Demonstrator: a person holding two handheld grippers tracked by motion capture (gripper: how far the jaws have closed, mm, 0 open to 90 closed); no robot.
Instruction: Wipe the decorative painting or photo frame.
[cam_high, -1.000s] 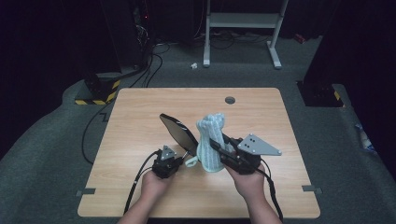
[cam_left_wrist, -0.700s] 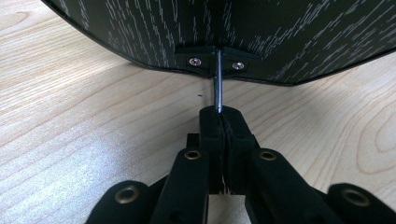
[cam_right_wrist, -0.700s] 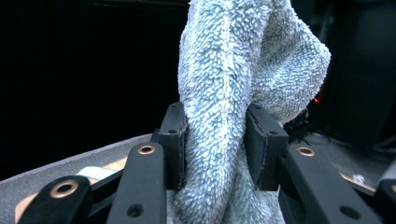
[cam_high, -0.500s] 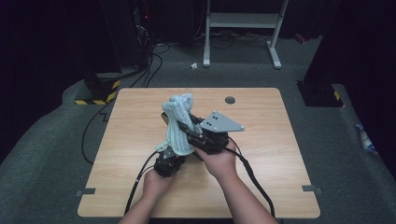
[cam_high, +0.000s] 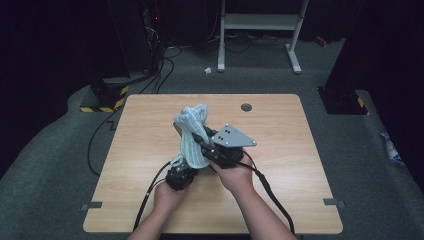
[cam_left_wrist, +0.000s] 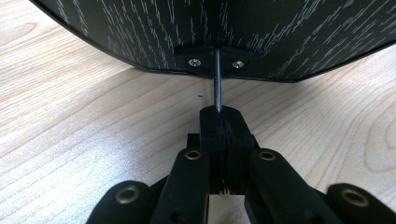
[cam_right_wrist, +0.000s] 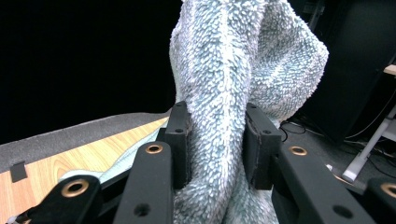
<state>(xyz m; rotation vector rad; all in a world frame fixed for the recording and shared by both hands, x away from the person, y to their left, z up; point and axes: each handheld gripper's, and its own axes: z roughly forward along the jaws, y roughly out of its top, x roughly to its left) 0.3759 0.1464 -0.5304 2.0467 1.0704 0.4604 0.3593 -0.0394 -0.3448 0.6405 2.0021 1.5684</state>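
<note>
Both hands are working close together at the middle of the pale wood-grain worktop (cam_high: 280, 135), seen from above. The left gripper (cam_left_wrist: 218, 122) has its jaws pressed tight together, pinching a thin bright metal rod (cam_left_wrist: 217, 77) that runs up into a small black bracket with two screws on the underside of a dark, oval, wood-grained panel (cam_left_wrist: 116, 32). That panel hangs just above the worktop in the left gripper view, tilted, with its curved edge sweeping across the top of the picture.

Over to the right gripper (cam_right_wrist: 216, 140): its jaws have just been closing, and between them is a fluffy pale blue-green microfibre cloth (cam_right_wrist: 243, 60). The two black pads press into the pile on either side, and the cloth is bunched into a thick column rising above the jaws, with a fold flopping over at the top right. More of it trails down below the pads.

From the high view, the cloth (cam_high: 192, 137) stands up off the worktop at mid-table, draped over the dark panel, whose edge peeks out at the cloth's left side. The right gripper (cam_high: 201, 141), with its grey three-cornered plate on top, sits just right of the cloth and reaches into it. The left gripper (cam_high: 181, 176) sits low, just beneath the cloth, its cable looping back along the worktop toward the person.
</note>
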